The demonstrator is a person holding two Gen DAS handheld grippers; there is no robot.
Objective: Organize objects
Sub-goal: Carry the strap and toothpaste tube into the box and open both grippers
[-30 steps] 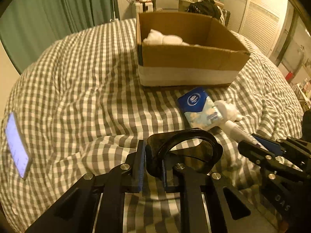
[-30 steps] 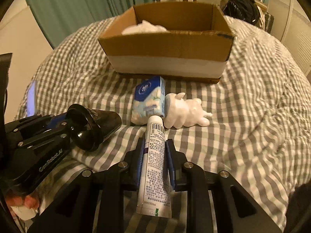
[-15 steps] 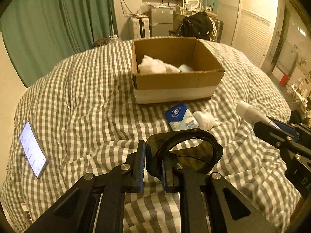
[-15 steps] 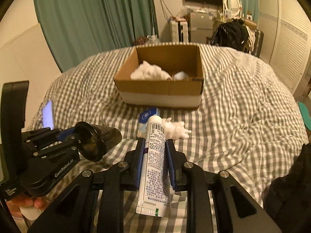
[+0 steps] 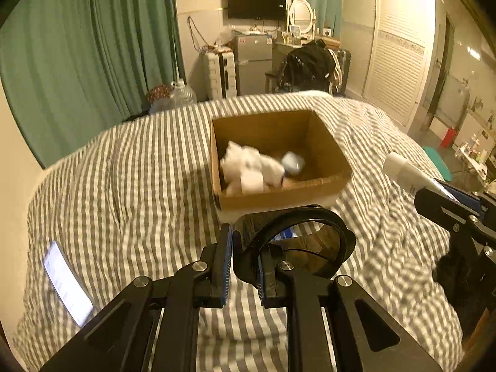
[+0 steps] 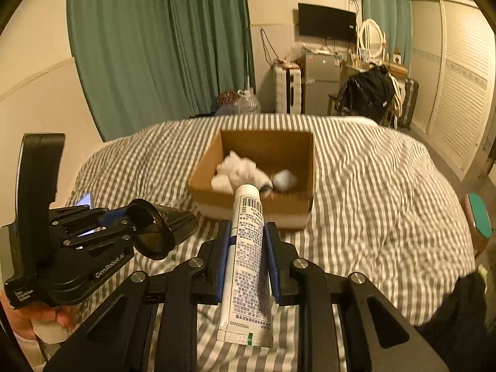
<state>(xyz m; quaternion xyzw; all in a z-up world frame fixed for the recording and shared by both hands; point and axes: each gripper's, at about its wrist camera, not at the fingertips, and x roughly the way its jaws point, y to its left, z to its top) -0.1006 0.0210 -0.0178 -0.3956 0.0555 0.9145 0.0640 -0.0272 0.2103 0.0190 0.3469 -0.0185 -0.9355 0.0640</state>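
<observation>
Centre frame in both views: bed (image 5: 130, 186) now sits lower and farther than a second ago, both hand-held grippers lifted off it with loads, so I read this as carry-to-box. Box (image 5: 322, 155), centre, shows its inside now: white stuffing plus a pale blue thing. Pack and white figure from earlier are hidden. Phone (image 5: 66, 282), lower left, unmoved. Left hand-held gripper (image 5: 243, 263) pinching sunglasses (image 5: 297, 232) by the frame. Right hand-held gripper (image 6: 246, 263) clamped on tube (image 6: 249, 248), cap aimed at box. Text: "GenRobot.AI" on left body; tube print and barcode too small to read.
</observation>
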